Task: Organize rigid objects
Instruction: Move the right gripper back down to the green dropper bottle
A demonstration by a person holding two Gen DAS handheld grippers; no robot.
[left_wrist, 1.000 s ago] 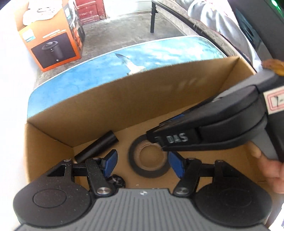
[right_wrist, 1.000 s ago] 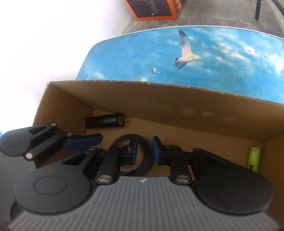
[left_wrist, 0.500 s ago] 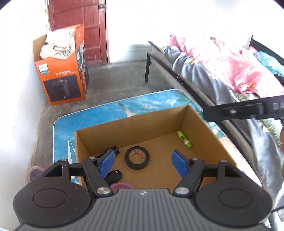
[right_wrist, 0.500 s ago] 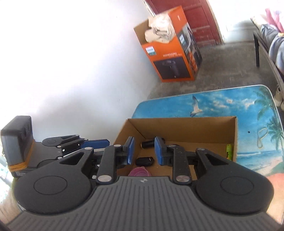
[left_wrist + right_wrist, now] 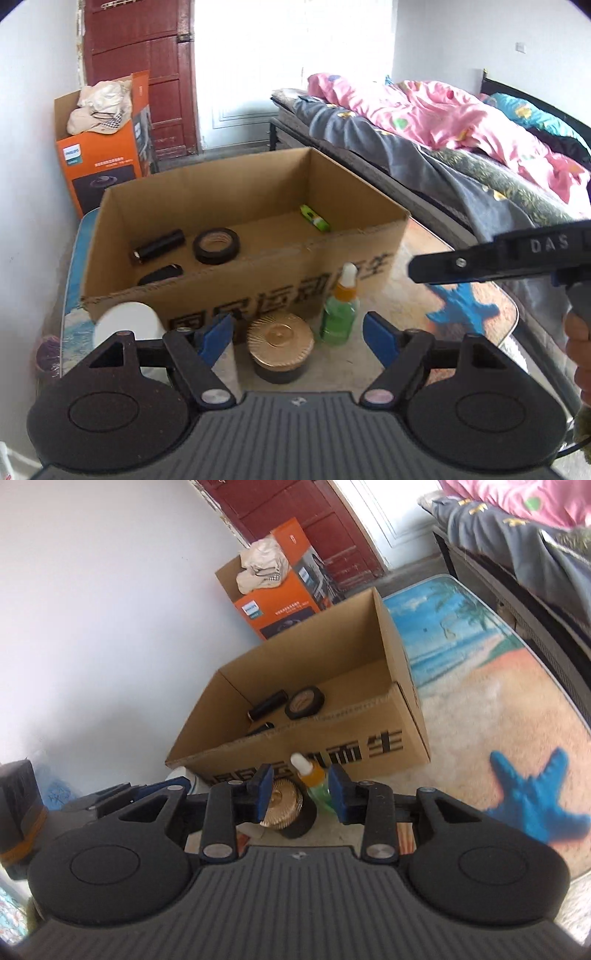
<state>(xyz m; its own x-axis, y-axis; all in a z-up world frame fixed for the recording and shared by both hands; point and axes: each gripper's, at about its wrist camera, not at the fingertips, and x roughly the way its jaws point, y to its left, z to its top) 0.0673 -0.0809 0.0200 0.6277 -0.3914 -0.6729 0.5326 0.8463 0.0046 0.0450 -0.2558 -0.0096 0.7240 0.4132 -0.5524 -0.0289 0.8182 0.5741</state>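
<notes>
An open cardboard box (image 5: 280, 273) stands on the table and holds a black tape roll (image 5: 217, 245), a black cylinder (image 5: 159, 245), a small black item (image 5: 160, 275) and a green tube (image 5: 314, 218). In front of the box stand a gold-lidded jar (image 5: 279, 341), a green dropper bottle (image 5: 341, 306) and a white round thing (image 5: 127, 325). My left gripper (image 5: 299, 332) hovers short of the jar, its jaws opening with nothing between them. My right gripper (image 5: 301, 792) hangs before the jar (image 5: 286, 805) and bottle (image 5: 314, 779), its jaws opening and empty too.
The table (image 5: 480, 709) carries a beach print with a blue starfish (image 5: 532, 797). A bed with a pink quilt (image 5: 424, 110) runs along the right. An orange carton (image 5: 99, 162) with cloth on top stands by the red door (image 5: 140, 55). A white wall closes the left.
Both grippers have pulled back and up out of the box, and both jaws stand wider. The tape roll stays on the box floor. The jar and bottle have come into view.
</notes>
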